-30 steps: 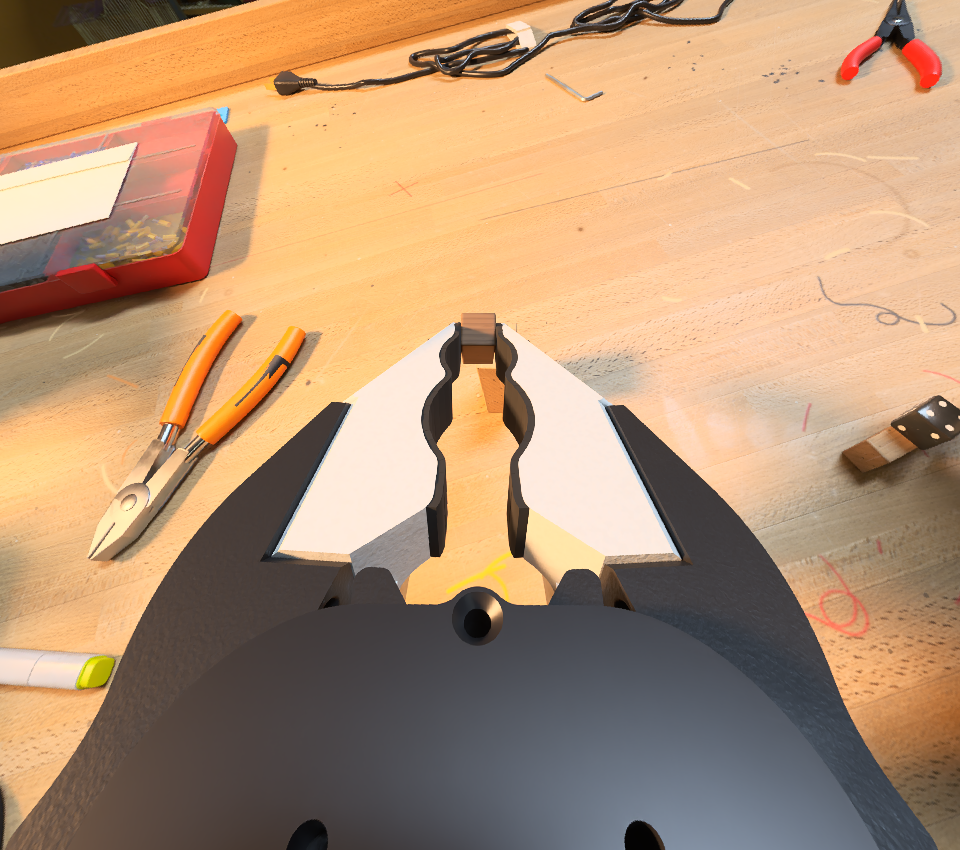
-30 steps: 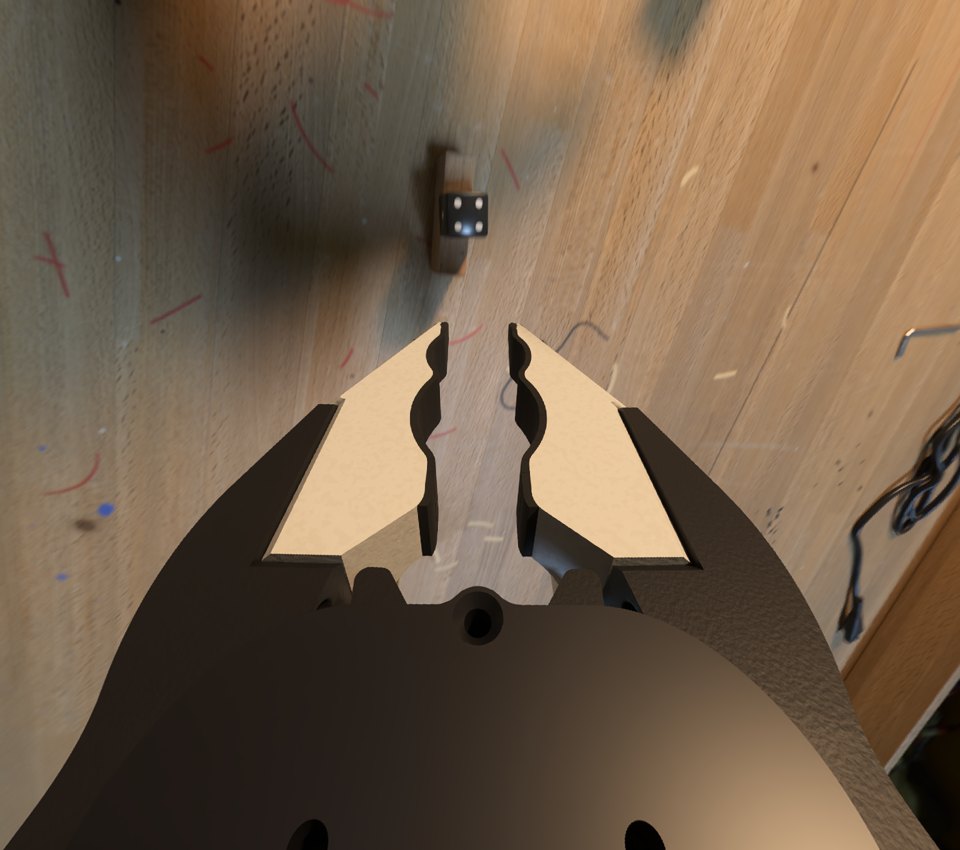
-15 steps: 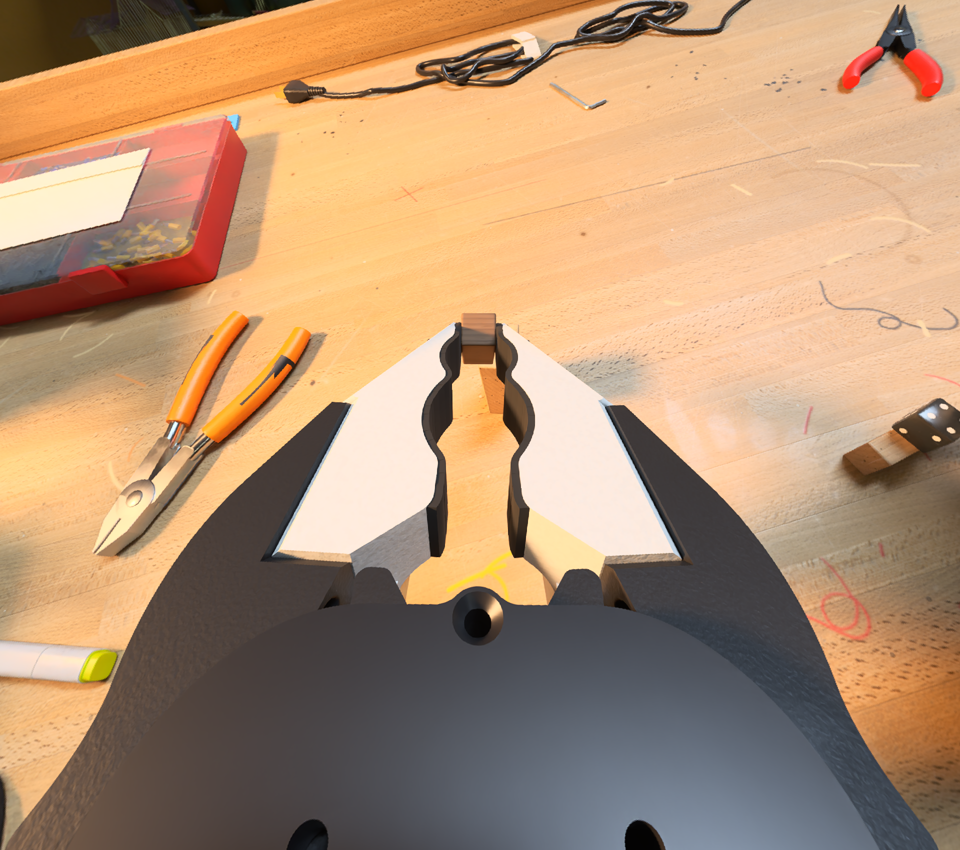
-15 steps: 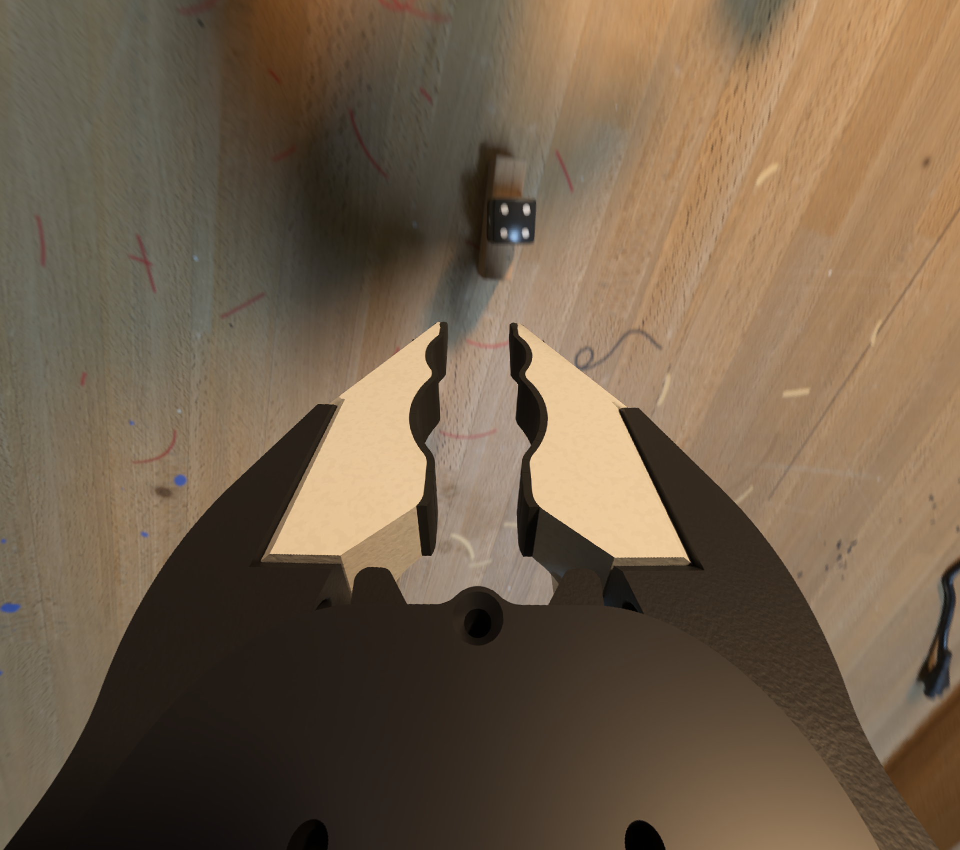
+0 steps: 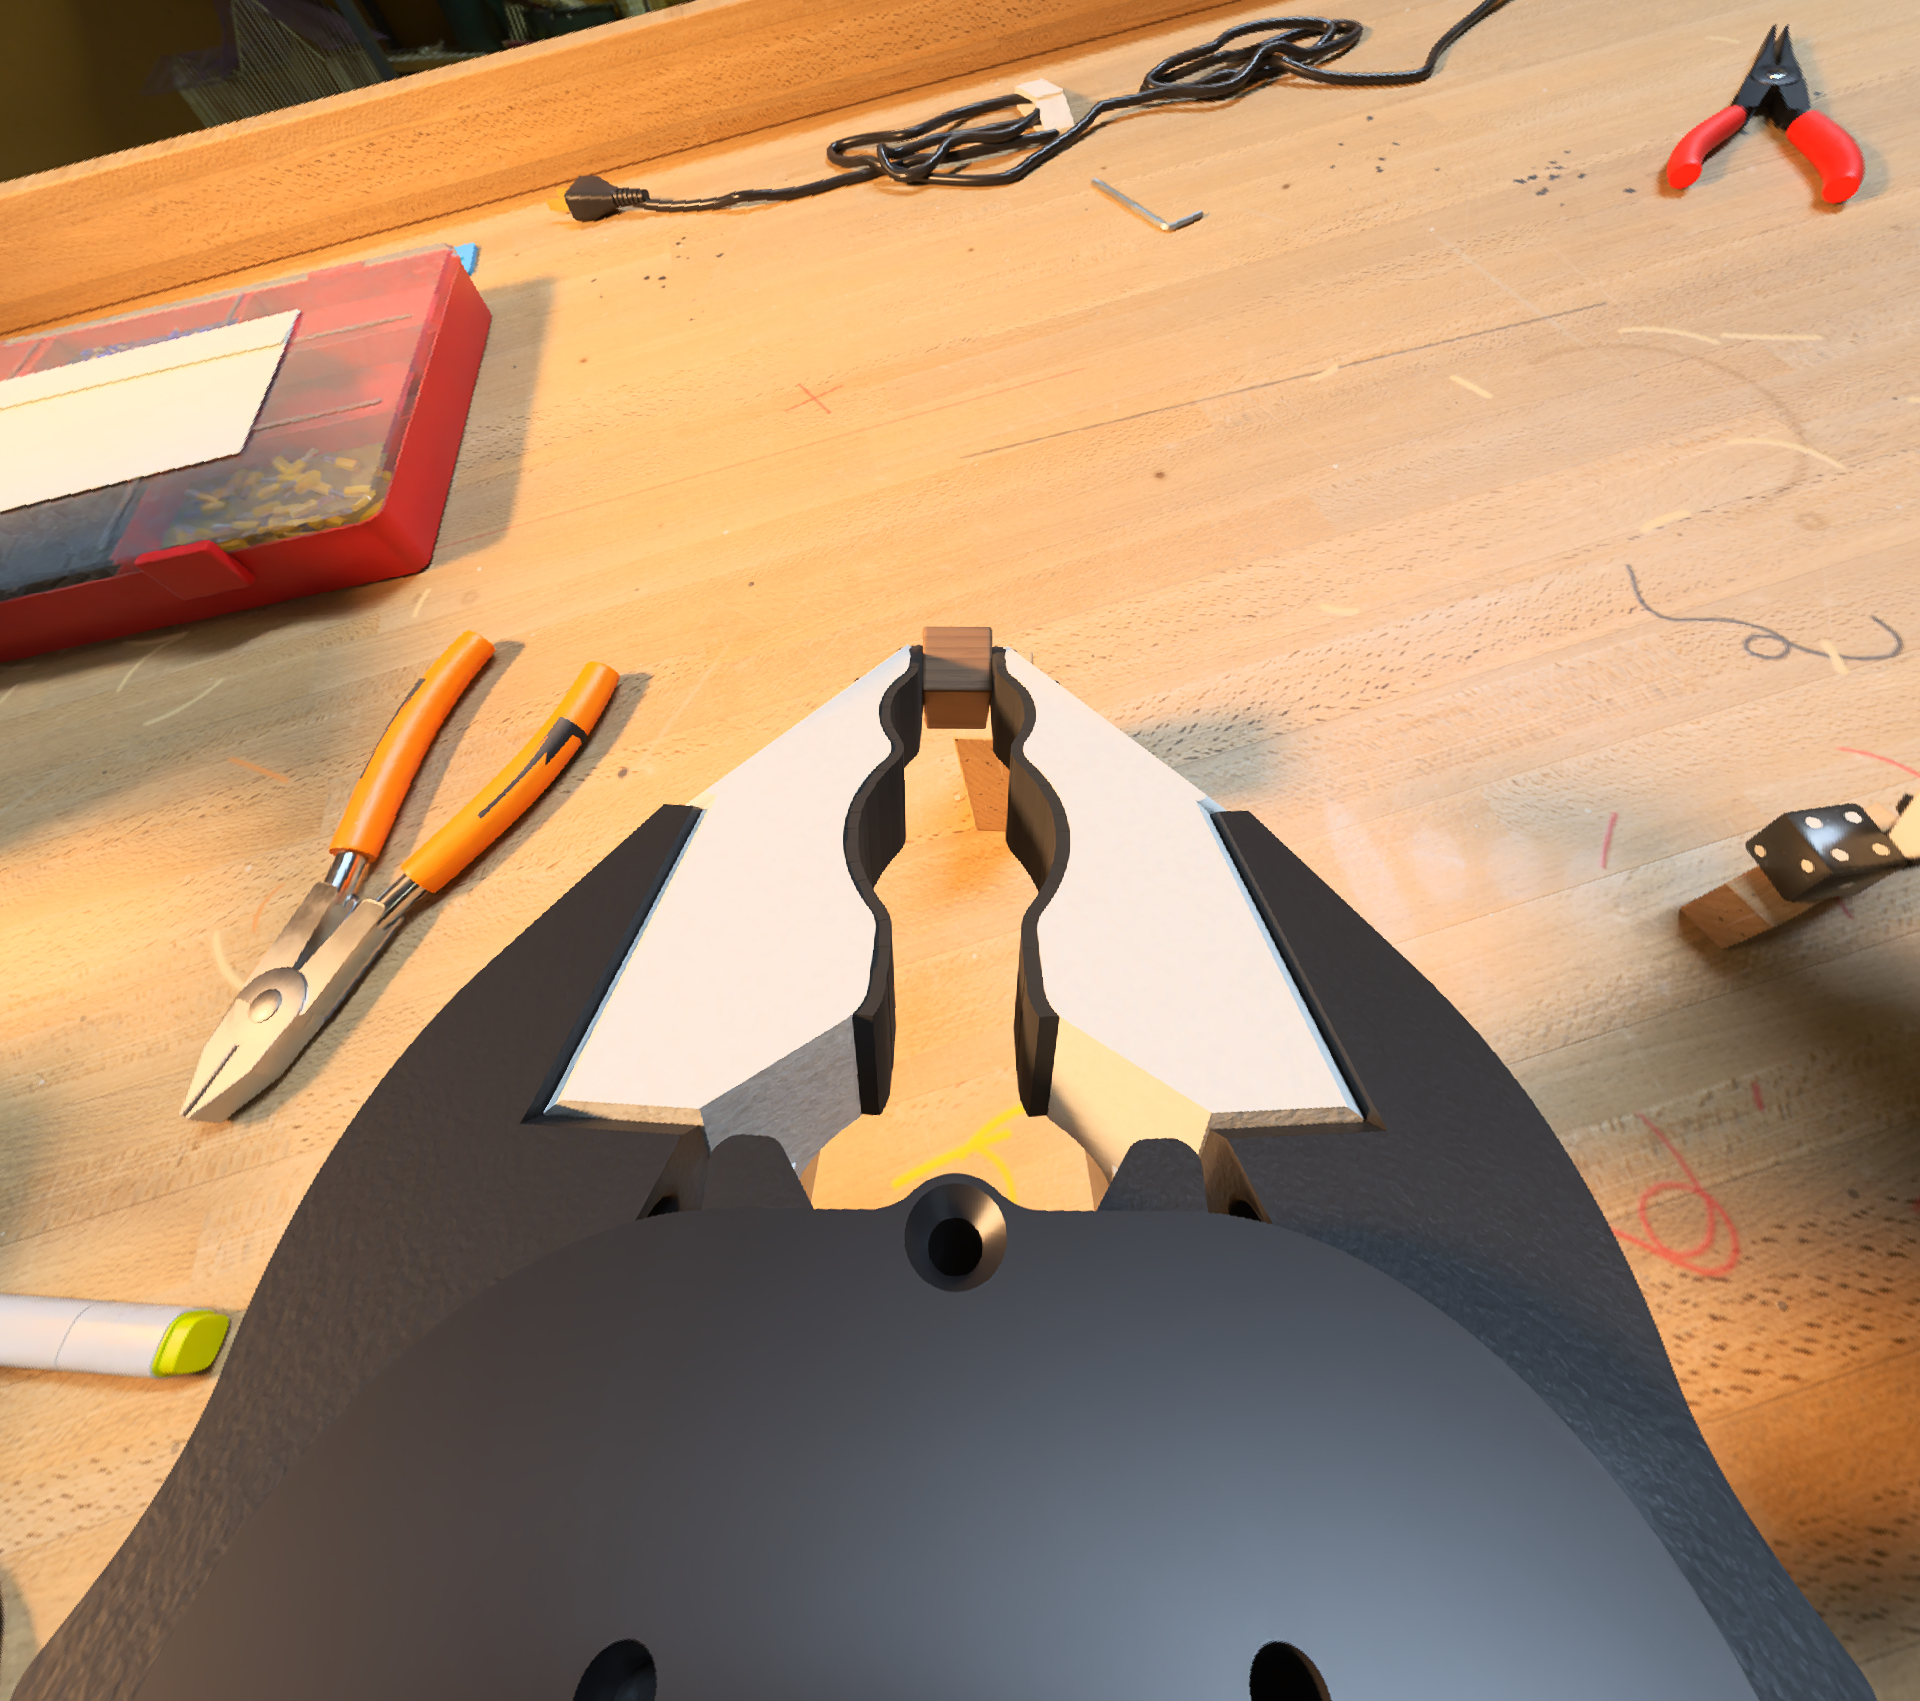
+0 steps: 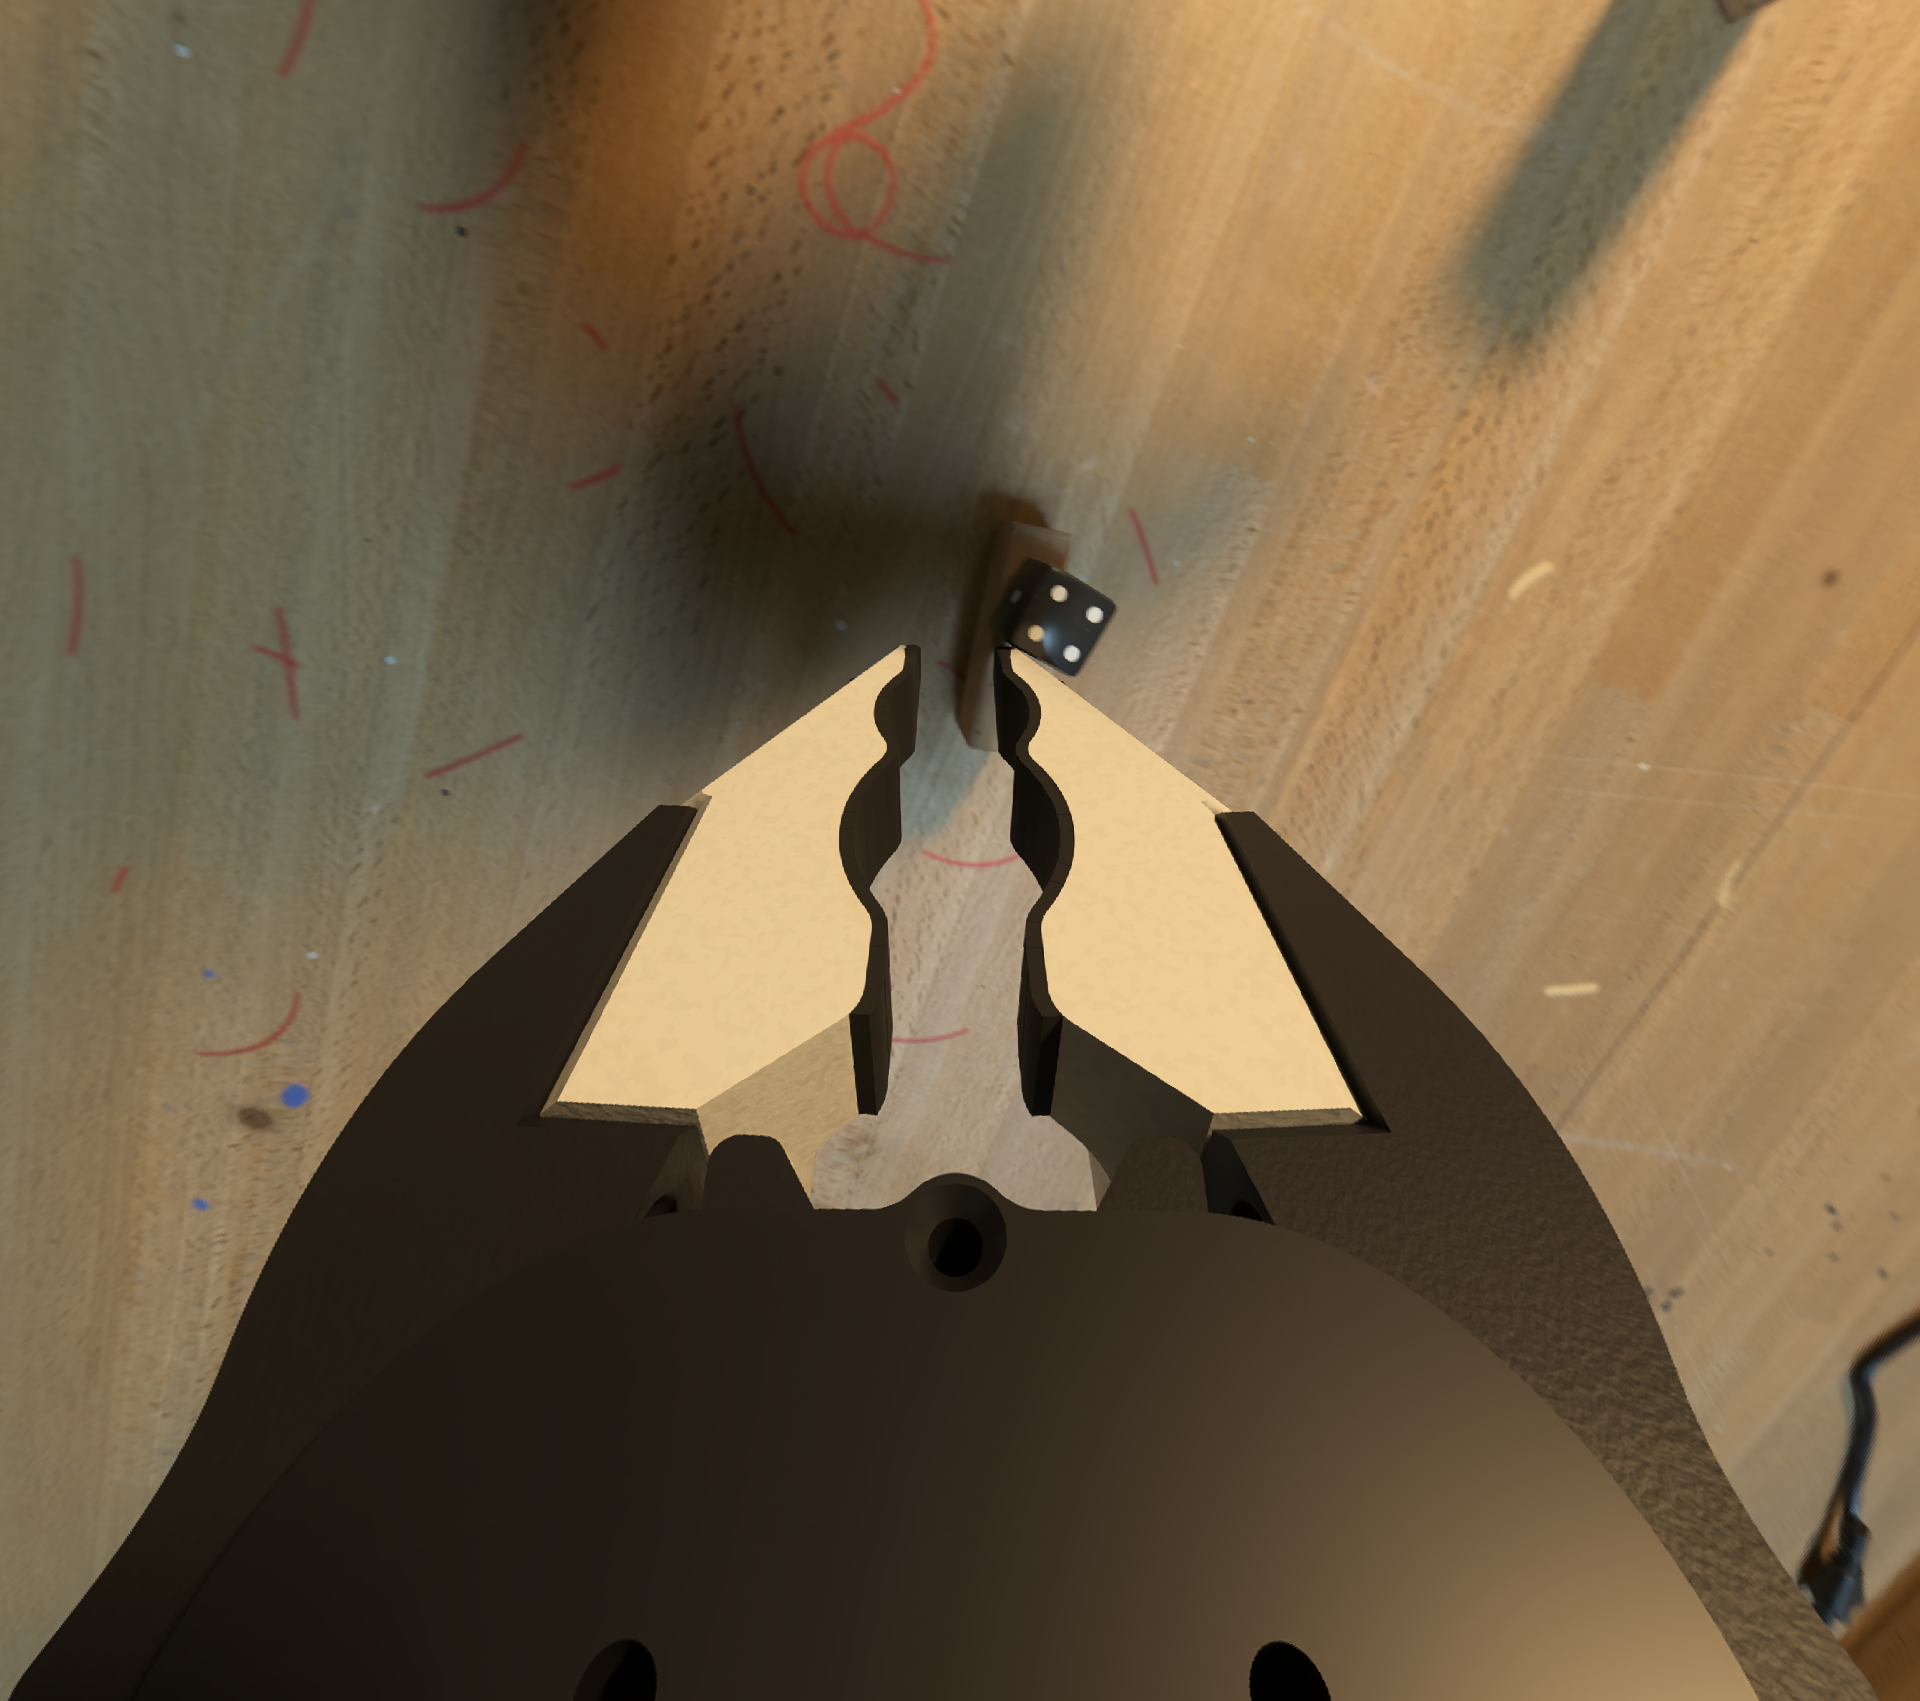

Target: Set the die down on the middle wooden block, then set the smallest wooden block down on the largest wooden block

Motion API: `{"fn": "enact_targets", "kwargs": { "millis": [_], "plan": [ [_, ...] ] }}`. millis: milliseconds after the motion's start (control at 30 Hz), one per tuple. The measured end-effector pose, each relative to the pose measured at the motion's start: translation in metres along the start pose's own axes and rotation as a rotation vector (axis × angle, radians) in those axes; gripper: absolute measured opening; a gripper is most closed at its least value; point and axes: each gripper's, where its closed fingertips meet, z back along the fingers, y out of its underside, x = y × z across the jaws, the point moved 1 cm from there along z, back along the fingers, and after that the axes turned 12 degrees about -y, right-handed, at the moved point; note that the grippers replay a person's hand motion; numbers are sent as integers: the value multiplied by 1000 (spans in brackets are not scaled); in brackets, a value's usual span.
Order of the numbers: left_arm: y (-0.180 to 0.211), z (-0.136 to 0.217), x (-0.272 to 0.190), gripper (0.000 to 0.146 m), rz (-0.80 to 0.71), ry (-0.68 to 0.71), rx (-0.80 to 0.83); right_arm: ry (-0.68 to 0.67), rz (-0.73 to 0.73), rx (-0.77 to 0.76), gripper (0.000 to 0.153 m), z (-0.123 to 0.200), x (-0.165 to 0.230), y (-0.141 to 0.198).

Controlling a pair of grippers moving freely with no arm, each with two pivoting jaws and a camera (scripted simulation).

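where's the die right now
The die sits tilted on the middle wooden block, just past the right gripper and off its right fingertip. In the left wrist view it shows at the far right edge of the bench.

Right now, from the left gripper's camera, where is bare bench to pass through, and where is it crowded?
Widest bare patch: mid-bench, between the red parts box, the black cable and the red-handled pliers. Crowded: left, around the orange-handled cutters and marker; right, where the die sits tilted on the middle wooden block. The left gripper grips the smallest wooden block.
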Motion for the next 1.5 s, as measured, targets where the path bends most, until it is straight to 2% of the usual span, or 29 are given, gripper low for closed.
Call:
{"fn": "enact_targets", "kwargs": {
  "millis": [333, 567, 767, 833, 933, 1033, 1133, 1233, 1367, 1500],
  "plan": [
    [0, 0, 0, 12, 1, 0, -2, 190, -29, 69, 8, 19, -24, 22],
    [0, 0, 0, 12, 0, 0, 0, 181, -36, 65, 5, 21, -21, 26],
    [0, 0, 0, 12, 2, -1, -1, 181, -66, 22, 9, 23, -20, 25],
    [0, 1, 0, 12, 3, -2, -5, 245, -117, 11, 8, 29, -30, 30],
    [0, 1, 0, 12, 3, -3, -10, 430, -225, 24, 3, 47, -53, 43],
    [-1, 2, 0, 12, 3, -5, -14, 536, -268, 89, 0, 57, -65, 56],
    [0, 2, 1, 12, 3, -5, -14, 616, -229, 205, 0, 63, -70, 66],
    [0, 2, 0, 12, 3, -5, -14, 635, -149, 282, 0, 64, -69, 69],
    [0, 2, 1, 12, 3, -5, -17, 607, -26, 360, 0, 57, -61, 65],
    [0, 2, 0, 12, 2, -5, -16, 546, -5, 431, 0, 48, -50, 65]
  ]
}}
